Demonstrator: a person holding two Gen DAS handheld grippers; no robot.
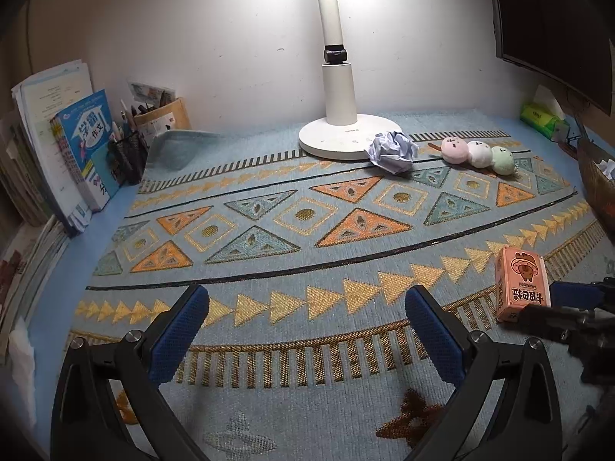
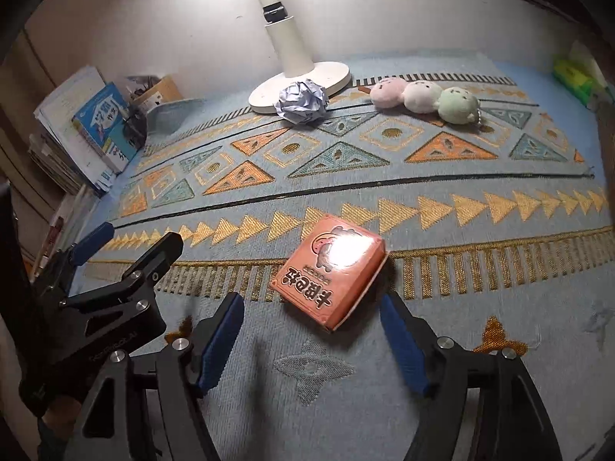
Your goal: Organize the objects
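Observation:
An orange card box (image 2: 329,273) lies flat on the patterned mat, just ahead of my open right gripper (image 2: 311,305), between the lines of its blue pads; it also shows in the left wrist view (image 1: 522,284). My left gripper (image 1: 307,303) is open and empty over the mat's near part, left of the box. A crumpled paper ball (image 1: 392,151) (image 2: 301,101) rests against the lamp base. A three-ball plush skewer (image 1: 476,153) (image 2: 417,98) in pink, white and green lies to its right.
A white desk lamp (image 1: 338,123) stands at the back centre. Books (image 1: 77,153) and a mesh pen holder (image 1: 125,155) line the left edge. A green tissue pack (image 1: 542,117) and a woven basket (image 1: 595,180) sit at the right, under a dark monitor (image 1: 557,19).

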